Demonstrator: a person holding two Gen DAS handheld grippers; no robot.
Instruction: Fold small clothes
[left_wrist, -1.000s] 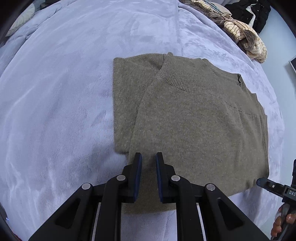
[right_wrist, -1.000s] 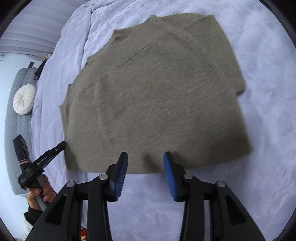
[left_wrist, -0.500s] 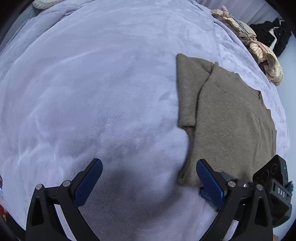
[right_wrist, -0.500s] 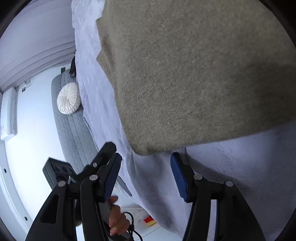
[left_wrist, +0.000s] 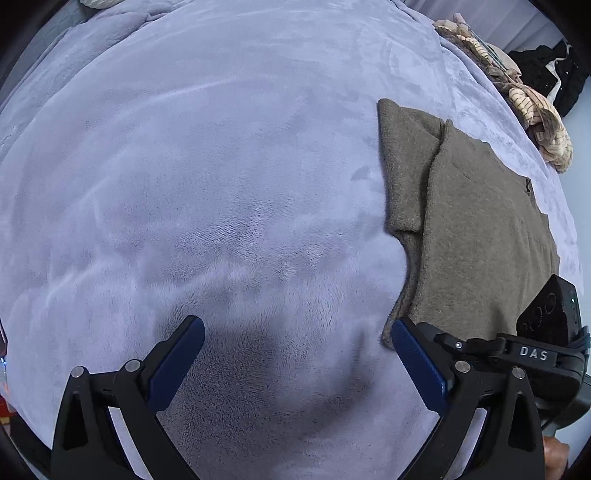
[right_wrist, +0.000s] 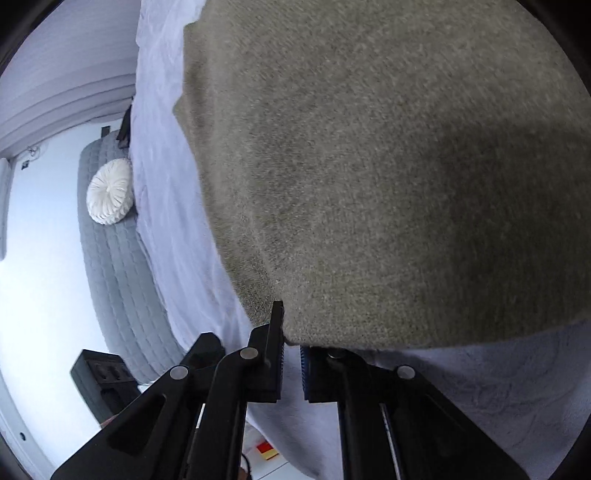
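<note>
An olive-brown knit sweater (left_wrist: 476, 221) lies folded on the lavender blanket, at the right of the left wrist view. It fills most of the right wrist view (right_wrist: 388, 166). My left gripper (left_wrist: 295, 350) is wide open and empty over bare blanket, left of the sweater's near corner. My right gripper (right_wrist: 291, 343) is shut on the sweater's near edge, with the knit pinched between the pads. The right gripper's body (left_wrist: 535, 350) shows at the sweater's near corner in the left wrist view.
The lavender blanket (left_wrist: 203, 184) covers the bed. A heap of striped and black clothes (left_wrist: 535, 96) lies at the far right edge. A grey quilted bench (right_wrist: 114, 280) with a white round cushion (right_wrist: 110, 191) stands beside the bed.
My left gripper opened wide and swung left off the sweater onto bare blanket. My right gripper moved in to the sweater's near edge and closed on it.
</note>
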